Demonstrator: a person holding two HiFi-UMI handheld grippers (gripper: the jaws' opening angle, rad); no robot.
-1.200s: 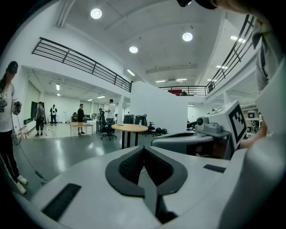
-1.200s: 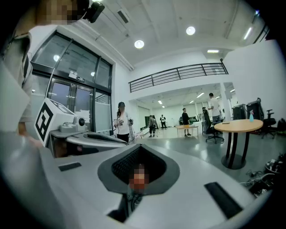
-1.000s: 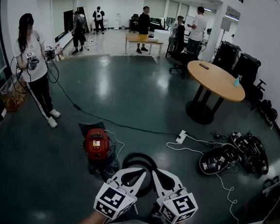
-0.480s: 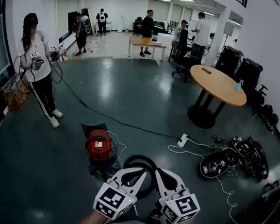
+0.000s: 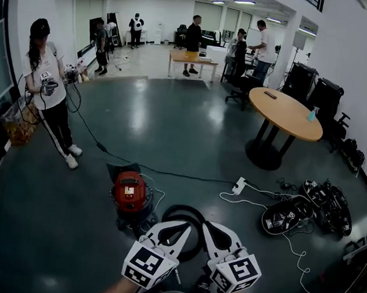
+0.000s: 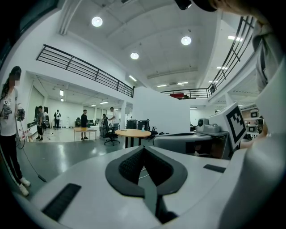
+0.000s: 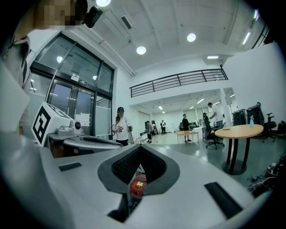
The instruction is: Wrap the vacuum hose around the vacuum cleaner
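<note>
A red vacuum cleaner [image 5: 129,192] on a black base stands on the grey floor, just ahead and to the left of my grippers. Its black hose [image 5: 179,211] lies in a loop on the floor to its right, partly hidden behind the jaws. My left gripper [image 5: 187,226] and right gripper [image 5: 206,226] are held side by side above the hose loop, both shut with nothing between the pads. In the right gripper view the vacuum cleaner [image 7: 138,185] shows through the gap under the shut right gripper [image 7: 140,147]. The left gripper [image 6: 144,148] is shut and faces the room.
A white power strip [image 5: 238,181] and white cables lie right of the hose. Black bags [image 5: 309,205] sit farther right. A round wooden table [image 5: 283,111] stands beyond. A person [image 5: 46,92] stands at the left, with a black cord [image 5: 115,158] running across the floor.
The head view has shifted slightly, so the room sits a little lower and to the right in the picture. Both grippers stay shut and side by side.
</note>
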